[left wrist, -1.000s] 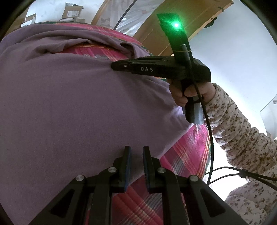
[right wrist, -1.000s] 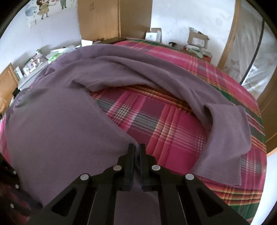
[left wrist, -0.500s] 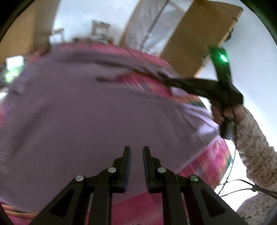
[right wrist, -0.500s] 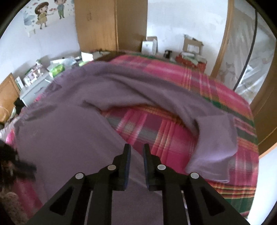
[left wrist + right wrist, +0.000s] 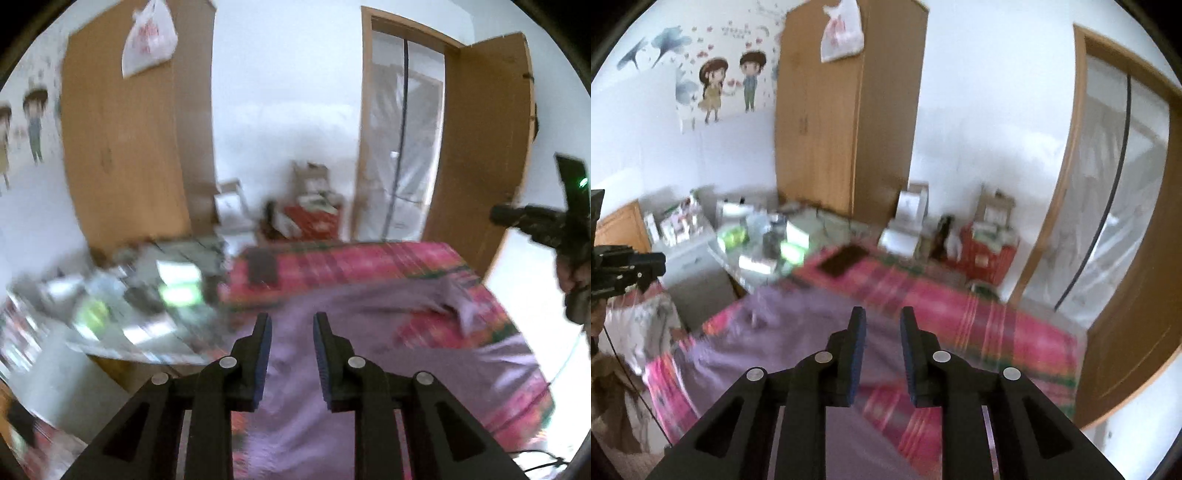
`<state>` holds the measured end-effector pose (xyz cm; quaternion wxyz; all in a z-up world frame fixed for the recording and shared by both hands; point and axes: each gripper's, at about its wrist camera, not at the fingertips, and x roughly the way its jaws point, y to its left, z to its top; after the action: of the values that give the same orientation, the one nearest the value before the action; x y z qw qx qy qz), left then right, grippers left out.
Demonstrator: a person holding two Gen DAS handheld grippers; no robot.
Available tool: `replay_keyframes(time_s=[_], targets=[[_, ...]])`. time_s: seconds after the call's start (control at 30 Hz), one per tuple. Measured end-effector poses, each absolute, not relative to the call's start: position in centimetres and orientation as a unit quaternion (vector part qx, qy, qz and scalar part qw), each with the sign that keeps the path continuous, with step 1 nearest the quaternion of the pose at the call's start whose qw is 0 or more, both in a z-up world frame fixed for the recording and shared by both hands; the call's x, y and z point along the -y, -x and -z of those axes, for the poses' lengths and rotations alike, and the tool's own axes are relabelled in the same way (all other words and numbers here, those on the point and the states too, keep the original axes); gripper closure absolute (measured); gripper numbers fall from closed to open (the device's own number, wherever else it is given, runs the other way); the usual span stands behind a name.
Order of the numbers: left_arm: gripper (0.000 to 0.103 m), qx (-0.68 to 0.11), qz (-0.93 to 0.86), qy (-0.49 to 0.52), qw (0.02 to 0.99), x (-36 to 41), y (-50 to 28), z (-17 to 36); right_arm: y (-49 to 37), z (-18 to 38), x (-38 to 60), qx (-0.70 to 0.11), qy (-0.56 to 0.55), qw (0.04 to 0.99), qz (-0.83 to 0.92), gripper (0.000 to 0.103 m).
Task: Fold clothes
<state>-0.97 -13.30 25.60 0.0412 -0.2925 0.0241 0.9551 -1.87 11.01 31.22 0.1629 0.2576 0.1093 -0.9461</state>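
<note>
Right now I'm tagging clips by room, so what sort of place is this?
Most likely a home bedroom: a bed with a pink plaid cover and a purple garment spread on it, a tall wooden wardrobe against the wall, and cartoon wall stickers.

Matt purple cloth garment (image 5: pixel 295 424); seemingly quilted plaid bedspread (image 5: pixel 979 314); wooden wardrobe (image 5: pixel 846 110).

Both cams ride on the grippers, looking forward along the fingers and tilted down over the bed (image 5: pixel 369 266) from above, not close up. Left view sits toward the bed's left side and catches the right gripper (image 5: pixel 496 214) at its right edge. Right view faces much the same way and has the left gripper (image 5: pixel 661 264) at its left edge. Both share the wardrobe (image 5: pixel 846 122), the door (image 5: pixel 484 147), the cluttered desk (image 5: pixel 764 240) and the purple garment (image 5: pixel 291 413), all blurry.
</note>
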Motion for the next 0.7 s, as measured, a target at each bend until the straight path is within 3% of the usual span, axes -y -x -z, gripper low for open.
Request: replay_keyframes(time_s=[0.17,0.23,0.43,0.7], targets=[[0.072,-0.040,-0.938,0.342,0.038,16.4,7.5,-24.5,6.2,-32.8,-7.6,-0.131,-0.260,0.195,0.937,0.076],[0.072,-0.037,-0.925,0.376,0.041,17.4,10.4,-21.6,8.2,-30.9,-6.3,-0.136,-0.282,0.224,0.923,0.065],[0.072,-0.035,-0.876,0.477,0.067,19.0,17.0,-12.8,15.5,-21.5,-3.1,-0.171,-0.365,0.260,0.877,0.065],[0.070,-0.049,-0.858,0.500,0.106,19.1,21.2,-7.1,23.3,-13.5,-2.0,-0.160,-0.423,0.287,0.844,0.065]])
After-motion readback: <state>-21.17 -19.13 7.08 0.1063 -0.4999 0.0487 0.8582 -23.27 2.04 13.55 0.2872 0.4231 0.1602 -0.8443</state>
